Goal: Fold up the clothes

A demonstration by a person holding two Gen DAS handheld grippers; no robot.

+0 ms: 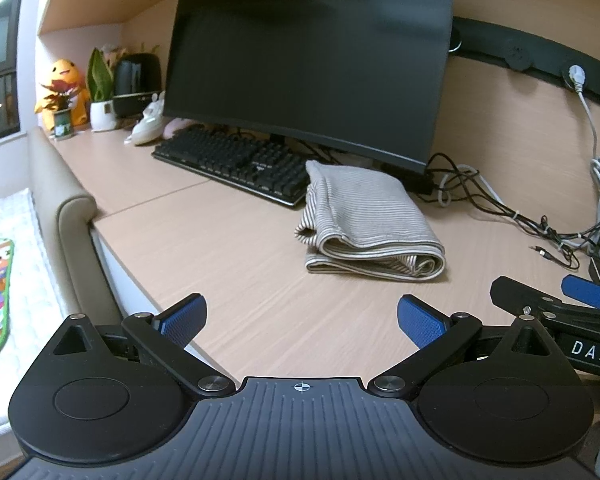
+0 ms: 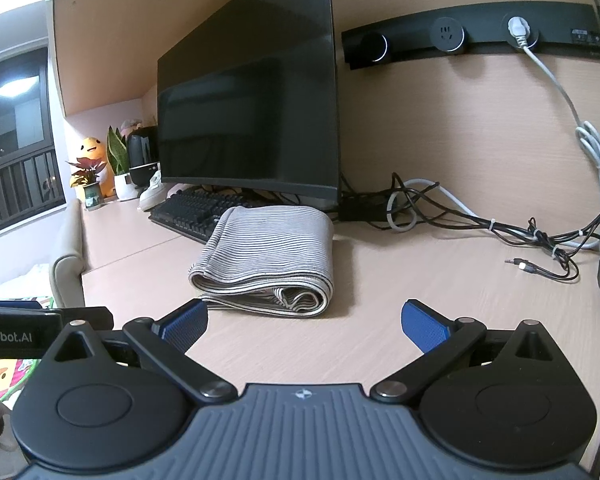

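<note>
A grey-and-white striped garment (image 1: 364, 220) lies folded in a thick bundle on the wooden desk (image 1: 240, 264), in front of the monitor; it also shows in the right wrist view (image 2: 268, 256). My left gripper (image 1: 302, 320) is open and empty, held back from the garment above the desk's near edge. My right gripper (image 2: 304, 324) is open and empty, just short of the garment's near fold. The right gripper's body shows at the right edge of the left wrist view (image 1: 556, 308).
A black monitor (image 1: 308, 60) and keyboard (image 1: 236, 164) stand behind the garment. Tangled cables (image 2: 500, 228) and a loose audio plug (image 2: 520, 265) lie at the right. Plants, a yellow plush toy (image 1: 62, 92) and a speaker sit at the far left. A padded bed edge (image 1: 60, 216) borders the desk's left.
</note>
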